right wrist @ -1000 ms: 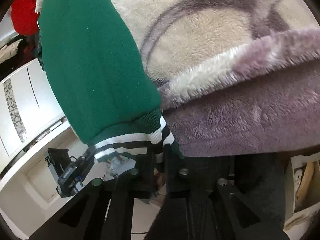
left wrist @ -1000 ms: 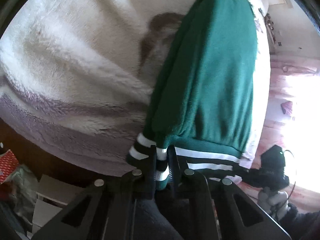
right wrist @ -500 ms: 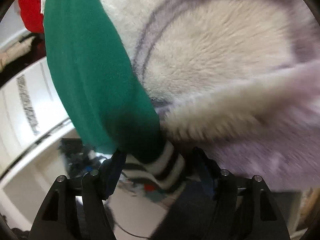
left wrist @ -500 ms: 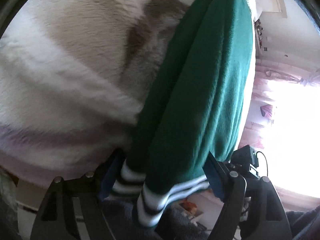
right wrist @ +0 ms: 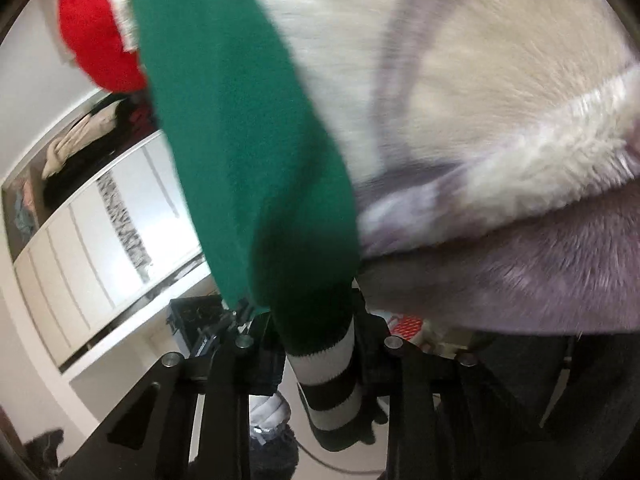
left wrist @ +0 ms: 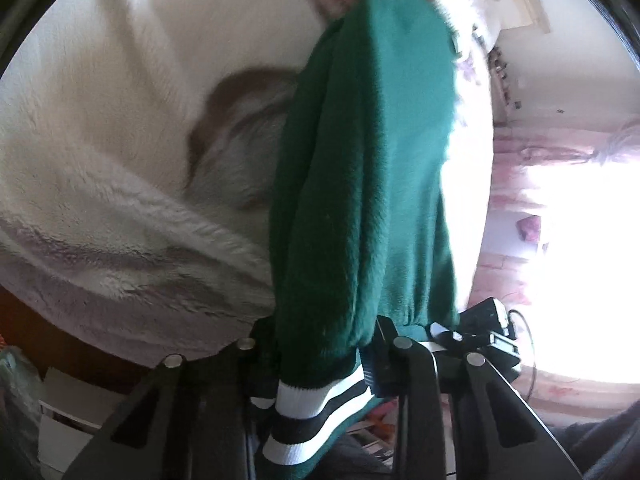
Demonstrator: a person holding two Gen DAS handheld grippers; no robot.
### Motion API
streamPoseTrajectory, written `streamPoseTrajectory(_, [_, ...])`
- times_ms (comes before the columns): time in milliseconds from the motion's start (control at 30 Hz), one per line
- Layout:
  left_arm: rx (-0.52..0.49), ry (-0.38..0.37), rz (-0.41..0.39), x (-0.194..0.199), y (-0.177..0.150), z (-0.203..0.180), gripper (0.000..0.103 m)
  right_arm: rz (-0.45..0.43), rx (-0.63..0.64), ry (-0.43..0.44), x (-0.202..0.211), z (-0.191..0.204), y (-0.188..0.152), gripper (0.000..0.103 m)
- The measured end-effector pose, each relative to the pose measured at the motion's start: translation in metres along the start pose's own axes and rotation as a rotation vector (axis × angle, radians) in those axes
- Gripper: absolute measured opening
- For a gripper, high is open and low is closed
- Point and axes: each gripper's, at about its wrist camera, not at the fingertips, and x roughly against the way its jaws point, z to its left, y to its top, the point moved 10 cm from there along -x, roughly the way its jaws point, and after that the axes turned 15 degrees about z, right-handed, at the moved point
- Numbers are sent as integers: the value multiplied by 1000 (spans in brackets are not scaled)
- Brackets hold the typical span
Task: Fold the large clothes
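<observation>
Hung down the centre of both wrist views: a green fleece garment [left wrist: 372, 184], soft and napped, ending in ribbed black-and-white striped cuffs [left wrist: 316, 408]. Draped against a shaggy cream blanket [left wrist: 120, 128] with mauve border (blurred in places). Left gripper [left wrist: 320, 360] closing, cuff between its jaws; right gripper [right wrist: 316, 344] likewise closing around the other cuff [right wrist: 332, 384]. A red cloth [right wrist: 92, 28] at upper left.

No words, numbers or signs can be read here. Nothing on the green sweater [left wrist: 372, 184], the fluffy blanket [left wrist: 120, 160] or the white cupboard [right wrist: 92, 240] shows any letters
</observation>
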Motion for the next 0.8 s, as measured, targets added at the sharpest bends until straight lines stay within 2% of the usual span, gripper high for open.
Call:
streamPoseTrajectory(67, [-17, -21, -29, 16, 2, -20, 26, 4, 40, 13, 19, 29, -17, 28])
streamPoseTrajectory(200, [-72, -48, -107, 54, 21, -56, 25, -3, 121, 38, 43, 84, -31, 28])
streamPoseTrajectory(367, [-155, -84, -215, 88, 72, -104, 25, -42, 214, 94, 78, 161, -17, 28])
streamPoseTrajectory(467, [-205, -111, -260, 100, 116, -128, 25, -85, 264, 123, 102, 212, 7, 28])
streamPoseTrajectory(633, [-252, -124, -292, 89, 210, -160, 25, -181, 343, 109, 141, 291, 78, 27])
streamPoseTrajectory(800, [-215, -138, -258, 69, 305, -163, 25, -233, 336, 88, 167, 343, 185, 27])
